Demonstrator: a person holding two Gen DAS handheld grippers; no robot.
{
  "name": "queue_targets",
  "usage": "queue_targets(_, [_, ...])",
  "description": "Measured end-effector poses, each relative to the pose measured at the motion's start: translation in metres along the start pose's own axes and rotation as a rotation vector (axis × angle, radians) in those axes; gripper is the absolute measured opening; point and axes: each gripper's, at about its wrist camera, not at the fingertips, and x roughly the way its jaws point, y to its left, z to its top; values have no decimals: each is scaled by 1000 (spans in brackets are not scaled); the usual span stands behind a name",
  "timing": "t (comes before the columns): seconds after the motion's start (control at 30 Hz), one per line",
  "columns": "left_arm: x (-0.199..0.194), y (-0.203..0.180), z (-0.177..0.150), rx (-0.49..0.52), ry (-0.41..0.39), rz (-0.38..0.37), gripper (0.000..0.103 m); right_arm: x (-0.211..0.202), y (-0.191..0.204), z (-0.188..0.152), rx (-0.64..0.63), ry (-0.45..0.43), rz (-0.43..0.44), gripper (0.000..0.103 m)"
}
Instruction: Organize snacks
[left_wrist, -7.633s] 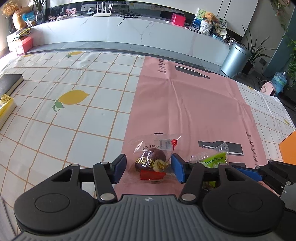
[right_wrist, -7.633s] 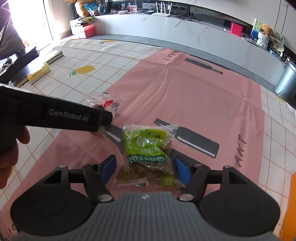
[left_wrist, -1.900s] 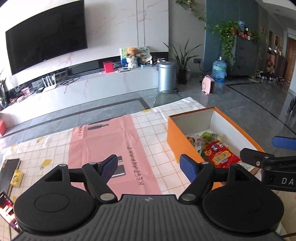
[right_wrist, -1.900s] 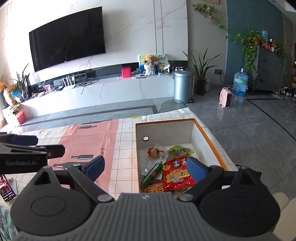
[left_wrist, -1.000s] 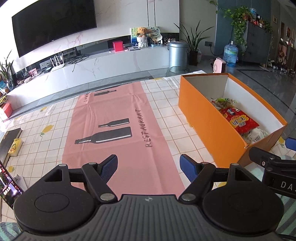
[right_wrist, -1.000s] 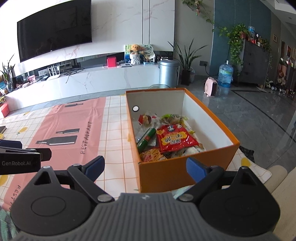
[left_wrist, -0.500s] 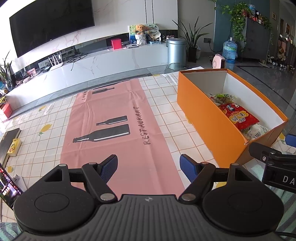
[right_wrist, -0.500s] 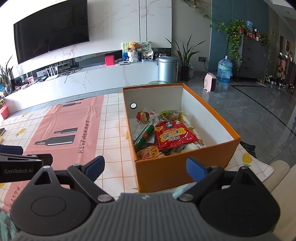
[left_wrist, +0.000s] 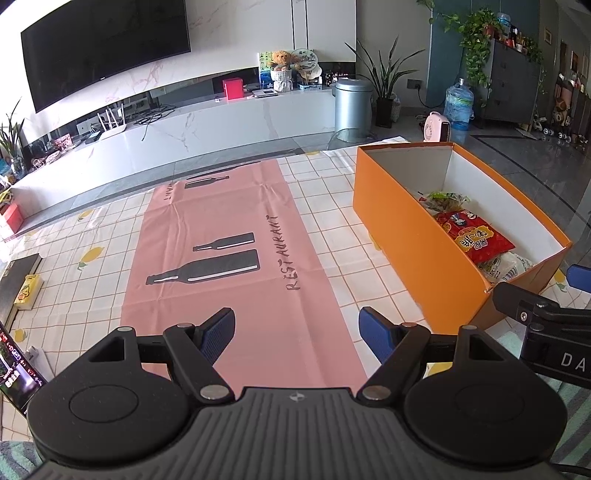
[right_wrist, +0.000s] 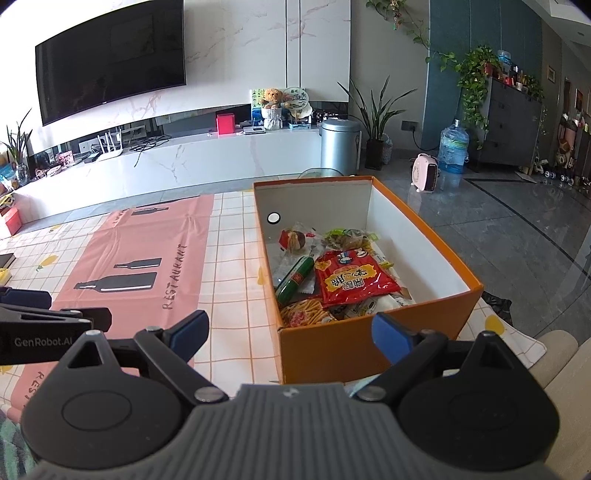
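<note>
An orange box (right_wrist: 369, 350) with white inner walls stands on the right of the table and also shows in the left wrist view (left_wrist: 417, 247). It holds several snack packets: a red bag (right_wrist: 354, 278), a green tube (right_wrist: 293, 278), a green raisin packet (right_wrist: 347, 236) and a dark round snack in clear wrap (right_wrist: 291, 238). My right gripper (right_wrist: 291, 330) is open and empty, just before the box's near wall. My left gripper (left_wrist: 297, 334) is open and empty above the pink mat (left_wrist: 221, 236), left of the box.
A checked cloth with lemon prints (left_wrist: 66, 288) covers the table. A dark book (left_wrist: 14, 280) and a yellow pack (left_wrist: 27, 291) lie at the far left edge. A phone screen (left_wrist: 13, 373) sits near left. Beyond the table are a TV wall, a bin and grey floor.
Both snacks once between my grippers now lie in the box. Over the last second both grippers have drawn back slightly, staying open and empty.
</note>
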Motion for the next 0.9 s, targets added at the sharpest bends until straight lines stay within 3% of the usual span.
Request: queue_targets(0.9, [-4, 3, 2, -8, -1, -1, 89, -4, 6, 3, -24, -14, 4, 92])
